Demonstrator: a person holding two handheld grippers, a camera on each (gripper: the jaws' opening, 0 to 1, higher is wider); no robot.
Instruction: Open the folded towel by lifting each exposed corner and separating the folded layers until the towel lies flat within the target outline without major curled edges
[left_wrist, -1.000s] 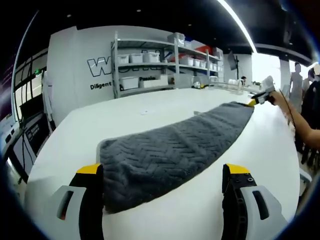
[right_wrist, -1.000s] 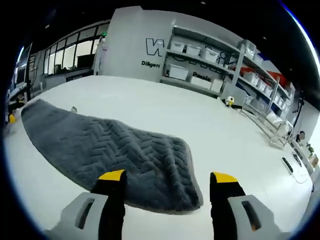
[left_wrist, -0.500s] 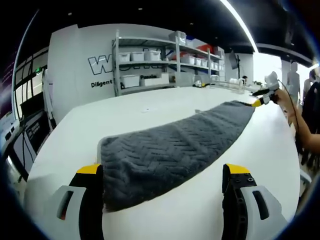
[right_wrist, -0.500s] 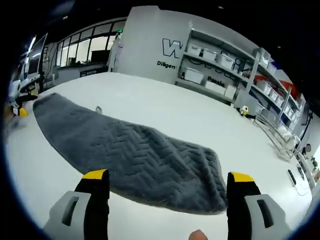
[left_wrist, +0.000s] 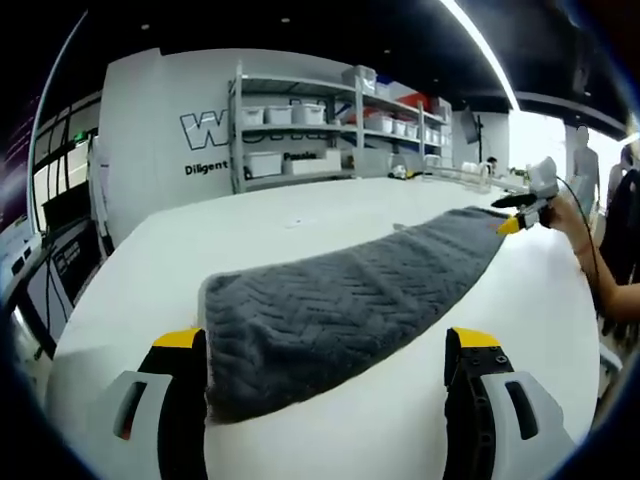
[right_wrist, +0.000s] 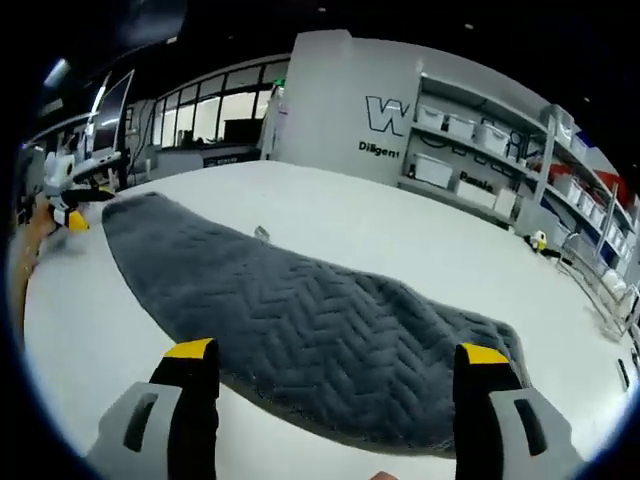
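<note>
Both grippers have eased back from the long gray towel (left_wrist: 340, 305).
Its herringbone pile lies flat along the white table (right_wrist: 330, 215); left gripper (left_wrist: 325, 385) and right gripper (right_wrist: 338, 395) hover spread wide, holding nothing, over opposite ends.

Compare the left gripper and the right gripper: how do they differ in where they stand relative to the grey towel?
The left gripper and the right gripper stand at opposite short ends of the towel. The left gripper's jaws stand wider than its end; the right gripper's span only most of its end. Both are open, yellow-tipped, holding nothing.
</note>
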